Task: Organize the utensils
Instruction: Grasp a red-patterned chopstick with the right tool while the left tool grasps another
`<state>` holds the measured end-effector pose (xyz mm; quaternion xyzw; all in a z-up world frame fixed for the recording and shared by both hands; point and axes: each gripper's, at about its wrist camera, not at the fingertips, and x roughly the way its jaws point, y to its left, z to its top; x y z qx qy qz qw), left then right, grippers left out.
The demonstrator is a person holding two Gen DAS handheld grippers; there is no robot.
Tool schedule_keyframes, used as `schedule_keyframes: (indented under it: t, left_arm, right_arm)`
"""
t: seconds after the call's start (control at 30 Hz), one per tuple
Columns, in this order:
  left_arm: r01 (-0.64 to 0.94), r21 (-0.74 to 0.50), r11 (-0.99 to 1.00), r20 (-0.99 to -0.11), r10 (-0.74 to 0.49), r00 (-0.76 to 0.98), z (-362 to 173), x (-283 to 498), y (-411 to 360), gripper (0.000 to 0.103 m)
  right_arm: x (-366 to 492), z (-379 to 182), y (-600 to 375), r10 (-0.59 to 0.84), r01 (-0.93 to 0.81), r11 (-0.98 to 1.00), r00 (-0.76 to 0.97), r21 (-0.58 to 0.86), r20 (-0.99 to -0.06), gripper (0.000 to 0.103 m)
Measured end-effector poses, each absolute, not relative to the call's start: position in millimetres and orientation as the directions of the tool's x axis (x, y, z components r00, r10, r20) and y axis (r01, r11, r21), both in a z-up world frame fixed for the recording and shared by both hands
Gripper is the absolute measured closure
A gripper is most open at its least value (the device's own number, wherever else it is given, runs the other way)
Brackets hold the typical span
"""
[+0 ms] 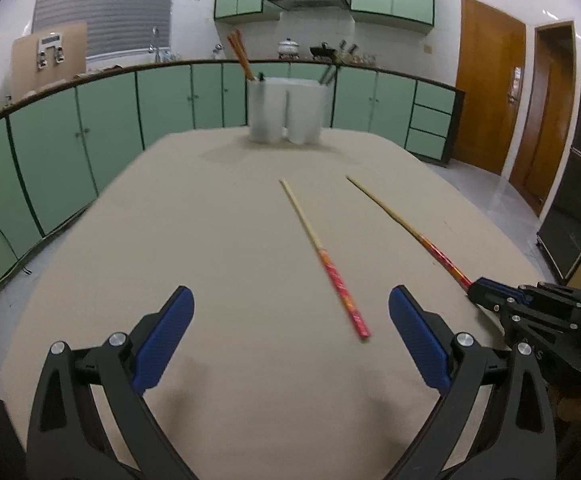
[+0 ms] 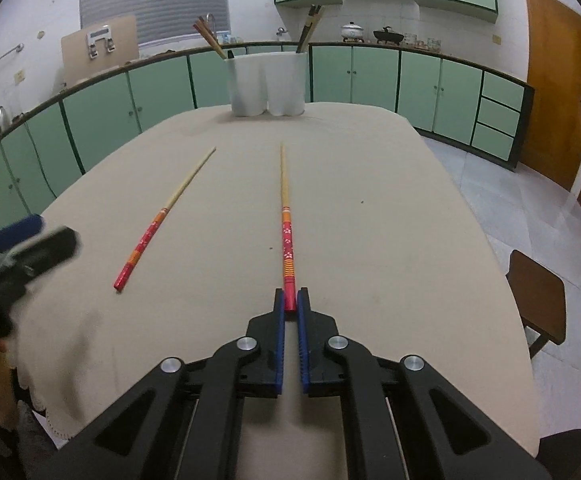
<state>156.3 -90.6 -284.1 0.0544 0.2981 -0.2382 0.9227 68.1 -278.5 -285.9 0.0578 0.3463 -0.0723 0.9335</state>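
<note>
Two chopsticks with red patterned handles and pale tips lie on the beige table. My right gripper (image 2: pixel 290 300) is shut on the red end of the right chopstick (image 2: pixel 284 208); it also shows in the left wrist view (image 1: pixel 406 226), where the right gripper (image 1: pixel 475 289) holds its end. The left chopstick (image 1: pixel 322 256) lies loose on the cloth, ahead of my left gripper (image 1: pixel 290 300), which is open and empty; it also shows in the right wrist view (image 2: pixel 162 218). A white utensil holder (image 1: pixel 286 110) with chopsticks in it stands at the table's far edge, also in the right wrist view (image 2: pixel 268 84).
The table (image 2: pixel 410 240) is covered with a beige cloth. Green cabinets (image 1: pixel 102 120) run behind it. A brown stool (image 2: pixel 538 296) stands by the table's right side. A wooden door (image 1: pixel 490 96) is at the far right. My left gripper shows blurred at the left edge (image 2: pixel 30 240).
</note>
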Motion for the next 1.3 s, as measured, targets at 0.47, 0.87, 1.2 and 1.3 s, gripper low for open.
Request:
schedule_keyframes:
  t: [0.47,0.87,1.2,1.3]
  left_arm:
    - [0.487,-0.01,0.874,-0.625,-0.385,0.679,-310.8,166.0,-116.0,0.048]
    - [0.366,-0.044,0.93,-0.585,-0.321,0.745,-307.9,167.9,-88.3,0.098]
    - [0.392,0.014,0.92,-0.583,-0.311,0.751,-303.7,154.8,-84.9,0.062]
    - [0.388,0.016,0.922,-0.596,-0.303,0.744,-307.4,157.8,-83.1,0.062]
  right_arm:
    - [65.1,-285.1,-288.3,-0.088,0.18,0.981,0.752,0.075,-0.653,0.092]
    - [82.8,-287.4,-258.7,-0.071,0.141,0.988,0.756,0.056,-0.651,0.093]
    - [76.3,-287.0,-259.4,-0.081,0.16,0.985,0.756,0.064,-0.649,0.088]
    - [79.6,-287.9,-258.6,-0.089,0.167,0.984,0.759,0.06,-0.645,0.085]
